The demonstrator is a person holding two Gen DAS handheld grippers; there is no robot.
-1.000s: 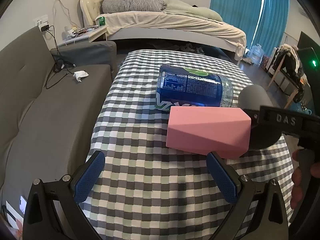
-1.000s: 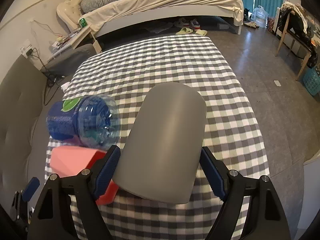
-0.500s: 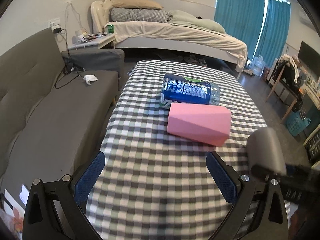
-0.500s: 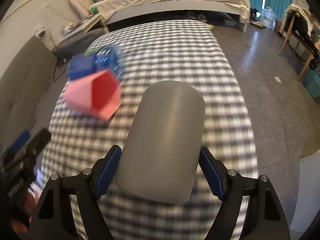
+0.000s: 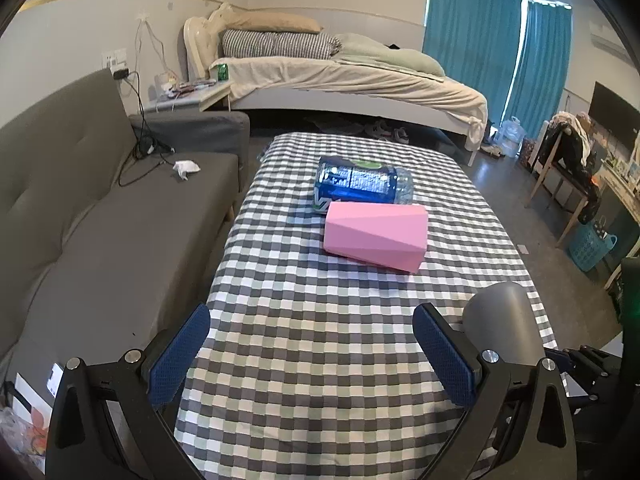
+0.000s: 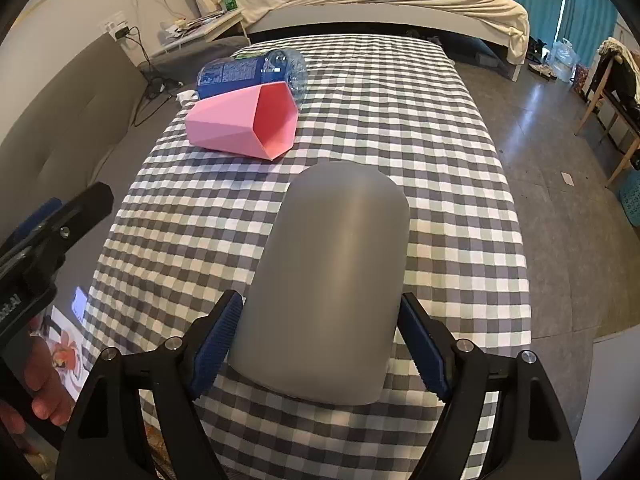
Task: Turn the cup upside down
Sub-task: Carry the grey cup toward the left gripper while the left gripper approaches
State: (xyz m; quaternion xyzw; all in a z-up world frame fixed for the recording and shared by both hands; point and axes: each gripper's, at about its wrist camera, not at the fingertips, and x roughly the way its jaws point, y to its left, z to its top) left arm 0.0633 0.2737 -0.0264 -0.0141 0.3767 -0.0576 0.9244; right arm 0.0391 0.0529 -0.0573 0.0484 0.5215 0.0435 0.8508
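Note:
A grey cup (image 6: 332,292) with a rounded closed end pointing away from me sits between the blue pads of my right gripper (image 6: 320,344), which is shut on it near the near edge of the checkered table (image 6: 440,128). The cup also shows in the left wrist view (image 5: 500,320) at the right, behind my right finger. My left gripper (image 5: 316,352) is open and empty over the table's near end. A pink faceted cup (image 5: 376,236) lies on its side mid-table, its open mouth facing right (image 6: 276,120).
A blue-labelled plastic bottle (image 5: 360,184) lies on its side just behind the pink cup. A grey sofa (image 5: 100,216) runs along the table's left side. A bed (image 5: 340,80) stands behind. Bare floor (image 6: 560,128) lies to the right.
Both grippers have pulled back toward the table's near end, the right one carrying the grey cup away from the pink cup and bottle. The left stayed open.

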